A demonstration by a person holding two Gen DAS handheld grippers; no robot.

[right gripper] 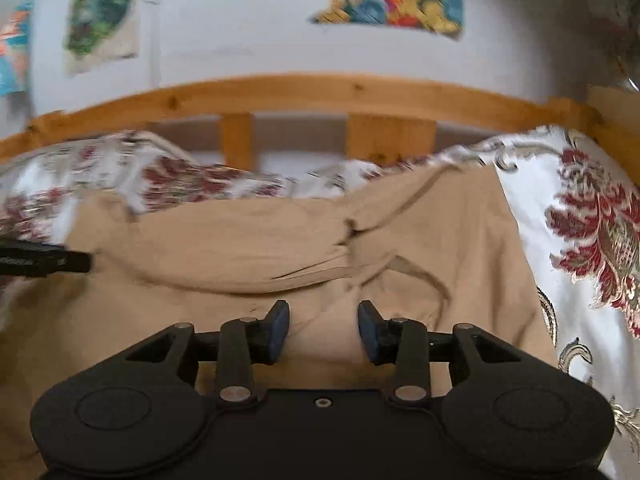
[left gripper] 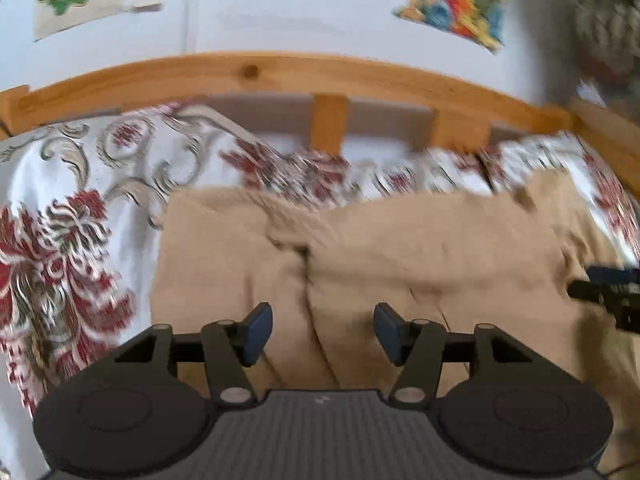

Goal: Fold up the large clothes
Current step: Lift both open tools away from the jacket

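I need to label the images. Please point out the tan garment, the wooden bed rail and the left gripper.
tan garment (right gripper: 460, 240): right wrist view, flat right part.
wooden bed rail (left gripper: 248, 70): left wrist view, top bar.
left gripper (left gripper: 323, 334): left wrist view, between fingertips.

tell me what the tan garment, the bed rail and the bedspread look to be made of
Tan garment: a matte woven cloth, maybe cotton; it creases softly and shows no sheen.
Bed rail: pale wood, likely pine, with a clear or light varnish; knots and grain show.
Bedspread: a smooth, slightly glossy white fabric with a red and grey floral pattern, perhaps satin or brocade; blur leaves the weave unclear.
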